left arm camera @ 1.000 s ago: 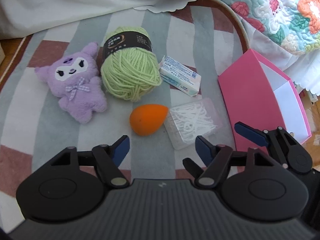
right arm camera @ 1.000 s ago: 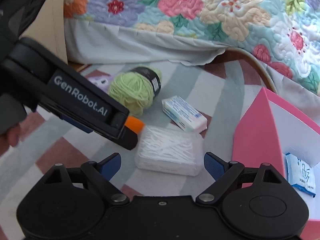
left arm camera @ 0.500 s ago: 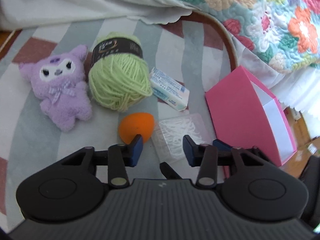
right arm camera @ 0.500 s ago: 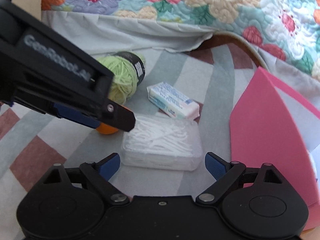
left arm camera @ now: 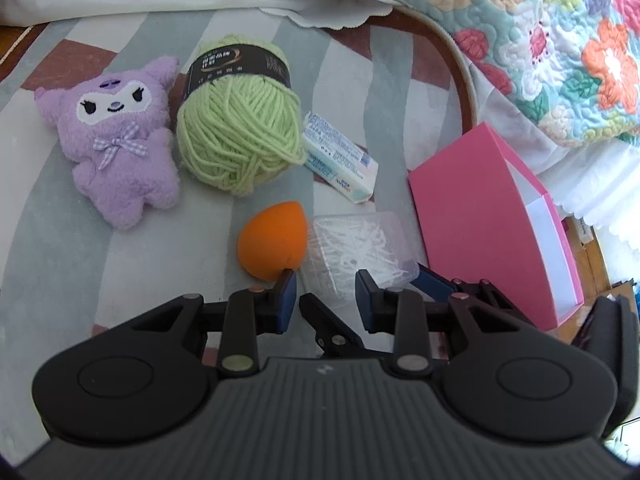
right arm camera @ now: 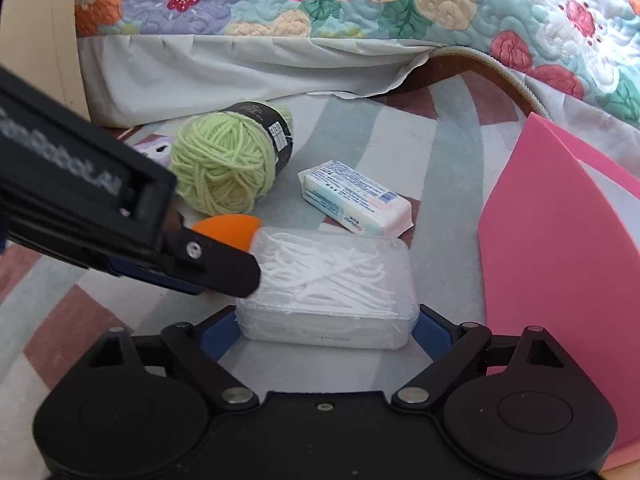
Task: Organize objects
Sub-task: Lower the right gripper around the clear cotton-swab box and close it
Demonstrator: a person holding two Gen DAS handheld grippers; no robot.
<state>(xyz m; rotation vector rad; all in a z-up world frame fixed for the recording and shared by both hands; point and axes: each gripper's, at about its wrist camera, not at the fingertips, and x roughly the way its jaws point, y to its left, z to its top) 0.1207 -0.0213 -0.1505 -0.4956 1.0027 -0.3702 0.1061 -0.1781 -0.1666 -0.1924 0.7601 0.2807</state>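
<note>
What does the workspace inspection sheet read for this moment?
Surface: striped rug, lying flat.
Job's things: clear floss-pick box, orange sponge, green yarn ball, purple plush and wrapped white packet, all on the rug; pink box open at the right.
Clutter: nothing seen.
Grippers: left gripper jaws have just been closing, now narrow, nothing between them; right gripper open, straddling the floss-pick box, contact unclear.
Cables: nothing seen.
Surroundings: floral quilt and white bed skirt behind.
</note>
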